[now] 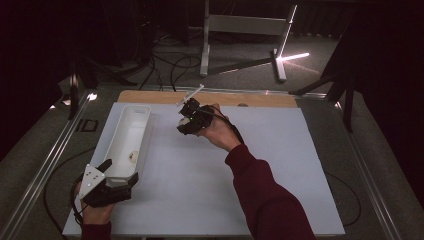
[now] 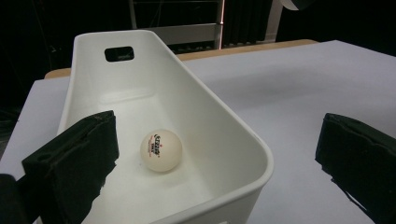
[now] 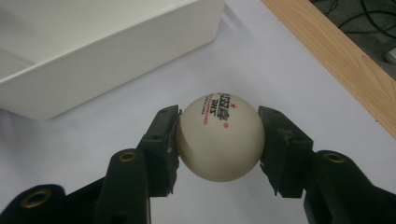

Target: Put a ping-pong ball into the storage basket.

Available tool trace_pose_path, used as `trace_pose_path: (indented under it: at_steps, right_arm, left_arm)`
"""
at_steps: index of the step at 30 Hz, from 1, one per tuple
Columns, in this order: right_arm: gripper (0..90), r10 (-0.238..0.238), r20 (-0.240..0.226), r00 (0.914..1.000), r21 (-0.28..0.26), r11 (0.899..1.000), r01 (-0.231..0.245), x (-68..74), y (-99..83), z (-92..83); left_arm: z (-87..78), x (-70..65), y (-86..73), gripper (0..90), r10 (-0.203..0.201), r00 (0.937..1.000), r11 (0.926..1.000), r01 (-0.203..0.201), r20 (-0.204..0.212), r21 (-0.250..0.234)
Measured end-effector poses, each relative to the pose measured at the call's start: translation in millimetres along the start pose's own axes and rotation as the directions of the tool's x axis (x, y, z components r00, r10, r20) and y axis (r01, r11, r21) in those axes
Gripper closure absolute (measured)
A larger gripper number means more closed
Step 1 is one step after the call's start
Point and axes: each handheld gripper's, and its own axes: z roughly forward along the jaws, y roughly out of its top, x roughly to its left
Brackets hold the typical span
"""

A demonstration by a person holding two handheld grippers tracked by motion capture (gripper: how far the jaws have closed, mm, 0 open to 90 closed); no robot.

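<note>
A long white bin [image 1: 141, 131] lies on the left of the white mat [image 1: 280, 165]. One white ping-pong ball [image 1: 133, 155] rests on the bin's floor near its near end [image 2: 160, 150]. My left gripper [image 1: 120, 172] sits at that near end, open wide: one jaw is over the bin's inside and the other over the mat outside the bin wall [image 2: 243, 135]. My right gripper [image 1: 183, 125] hovers above the mat just right of the bin's far end. In the right gripper view it [image 3: 218, 140] is shut on a second printed ping-pong ball [image 3: 219, 126].
A wooden table edge [image 1: 210, 96] runs along the mat's far side [image 3: 336, 60]. Beyond it are a metal stand [image 1: 240, 25] and cables on the dark floor. Metal rails [image 1: 45, 160] flank the table. A corner of the bin [image 3: 93, 60] lies close ahead of the held ball.
</note>
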Motion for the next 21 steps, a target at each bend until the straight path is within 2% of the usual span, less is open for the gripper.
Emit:
trace_pose_path:
  at_steps: [21]
  right_arm:
    - [50.3,-0.004,-0.028,0.9996,-0.028,1.000,0.003,7.8,10.9,-0.9]
  left_arm:
    - [0.1,-0.1,0.0,0.0,0.001,1.0000,1.0000,-0.001,0.002,0.003]
